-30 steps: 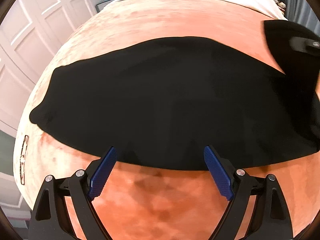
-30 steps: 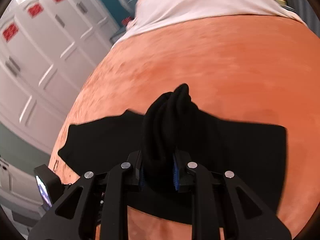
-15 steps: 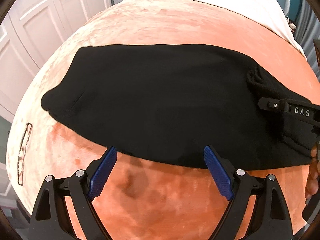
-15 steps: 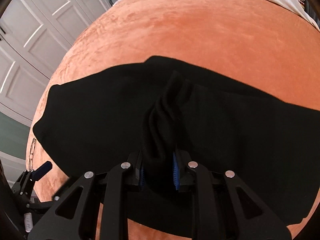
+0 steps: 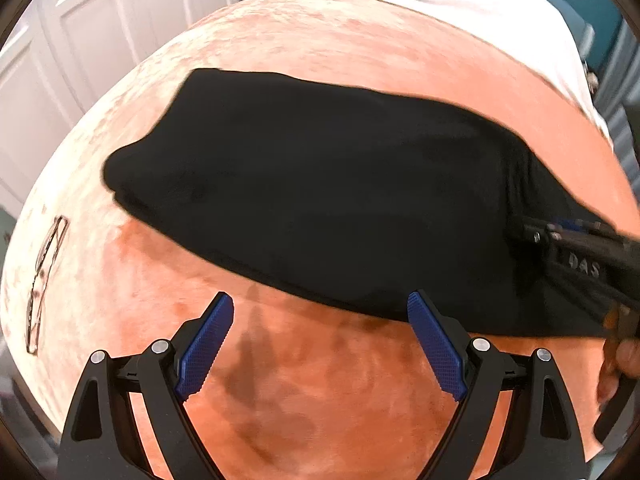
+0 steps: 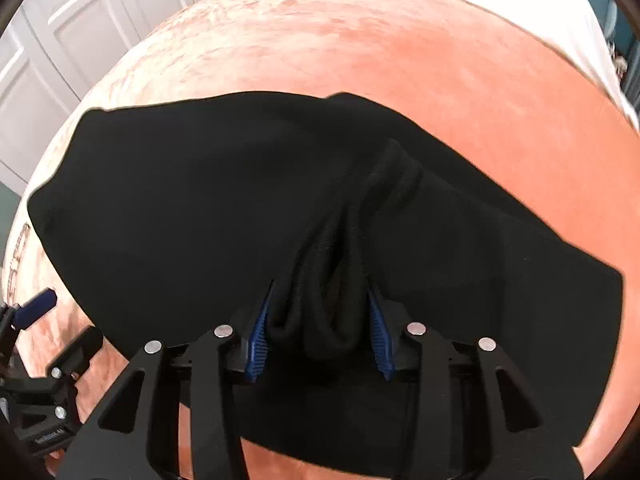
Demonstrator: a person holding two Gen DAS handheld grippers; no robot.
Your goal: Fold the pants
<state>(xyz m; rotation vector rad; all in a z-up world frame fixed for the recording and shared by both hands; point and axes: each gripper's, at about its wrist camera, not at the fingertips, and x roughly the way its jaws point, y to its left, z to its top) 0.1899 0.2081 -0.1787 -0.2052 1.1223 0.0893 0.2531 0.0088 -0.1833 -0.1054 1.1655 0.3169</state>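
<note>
Black pants [image 5: 320,184] lie folded lengthwise across an orange blanket [image 5: 320,392]. My left gripper [image 5: 320,298] hangs open just over the pants' near edge, with nothing between its blue pads. My right gripper [image 6: 318,320] points down at the right end of the pants [image 6: 200,200]. Its jaws are opening, and a bunched fold of black cloth [image 6: 340,272] still sits loosely between the pads. In the left wrist view the right gripper [image 5: 560,236] reaches in from the right onto the cloth.
The orange blanket [image 6: 400,40] covers a bed, with a white sheet [image 5: 460,4] at its far end. White panelled doors [image 5: 80,40] stand along the left. A stitched label [image 5: 44,280] marks the blanket's left edge. A hand [image 5: 624,360] shows at the right rim.
My right gripper came down with the bunched cloth onto the rest of the pants, and its jaws have parted. My left gripper slid along the near edge, still open.
</note>
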